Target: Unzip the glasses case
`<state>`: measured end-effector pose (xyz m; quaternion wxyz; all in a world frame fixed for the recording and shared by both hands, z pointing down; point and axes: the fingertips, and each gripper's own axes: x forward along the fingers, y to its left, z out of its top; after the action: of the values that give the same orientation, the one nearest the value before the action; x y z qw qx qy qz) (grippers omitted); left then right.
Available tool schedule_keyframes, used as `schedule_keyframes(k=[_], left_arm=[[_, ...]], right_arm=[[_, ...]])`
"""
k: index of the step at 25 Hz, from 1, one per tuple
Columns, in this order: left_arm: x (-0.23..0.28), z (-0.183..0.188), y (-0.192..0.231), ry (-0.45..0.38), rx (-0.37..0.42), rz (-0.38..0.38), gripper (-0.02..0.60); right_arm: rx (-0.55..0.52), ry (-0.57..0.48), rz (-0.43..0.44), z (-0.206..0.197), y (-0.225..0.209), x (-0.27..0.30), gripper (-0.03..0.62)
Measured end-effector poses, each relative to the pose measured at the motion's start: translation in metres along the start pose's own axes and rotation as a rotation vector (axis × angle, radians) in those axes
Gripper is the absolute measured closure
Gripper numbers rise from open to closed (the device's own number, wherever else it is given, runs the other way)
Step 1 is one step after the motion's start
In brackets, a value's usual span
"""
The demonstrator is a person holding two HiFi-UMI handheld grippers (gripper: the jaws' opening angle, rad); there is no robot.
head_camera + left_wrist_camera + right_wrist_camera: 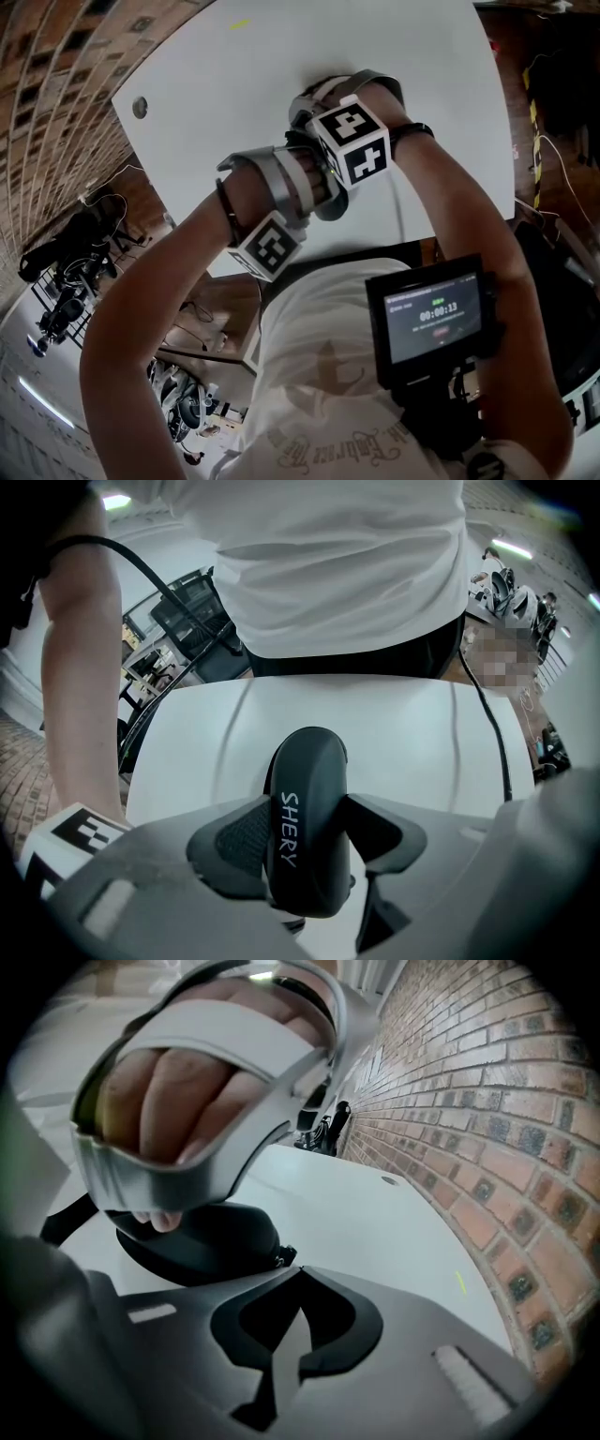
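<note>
"While the left hand-held gripper (307,829) is clamping the glasses case (307,766) on edge over the tabletop (403,728), why is the right hand-held gripper (293,1274) hovering alongside?"

"Its empty jaws are sitting pressed together, with the zip pull (279,1258) at their ten o'clock. It's likely lining up to draw it."

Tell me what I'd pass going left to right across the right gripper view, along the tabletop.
glasses case → zipper pull → hole in the table → yellow mark → brick wall
</note>
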<state>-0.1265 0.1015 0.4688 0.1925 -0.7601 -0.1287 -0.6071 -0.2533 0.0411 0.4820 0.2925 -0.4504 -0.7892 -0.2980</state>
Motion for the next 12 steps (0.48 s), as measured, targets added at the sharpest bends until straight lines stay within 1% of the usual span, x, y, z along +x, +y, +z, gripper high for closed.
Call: schedule_keyframes(k=[2,4,5,9,11,12], left_arm=[[0.001,-0.001,0.0,-0.002,-0.008,0.012,0.318],[0.003,-0.003,0.004,0.001,-0.012,0.055,0.318],[0.004,-0.004,0.004,0.0,-0.015,0.064,0.319],[0.002,-0.006,-0.001,0.004,-0.019,0.067,0.322],[-0.001,-0.009,-0.008,0.018,-0.018,0.045,0.322],[-0.002,-0.011,-0.013,0.018,-0.031,0.025,0.323]], right_arm=[[0.025,-0.006,-0.025,-0.003,-0.004,-0.002,0.588],[0.063,-0.017,-0.067,-0.004,-0.013,-0.006,0.588],[0.082,-0.023,-0.089,-0.005,-0.018,-0.009,0.588],[0.147,-0.04,-0.154,-0.009,-0.026,-0.023,0.588],[0.173,-0.047,-0.175,-0.012,-0.027,-0.026,0.588],[0.184,-0.05,-0.184,-0.014,-0.026,-0.027,0.588]])
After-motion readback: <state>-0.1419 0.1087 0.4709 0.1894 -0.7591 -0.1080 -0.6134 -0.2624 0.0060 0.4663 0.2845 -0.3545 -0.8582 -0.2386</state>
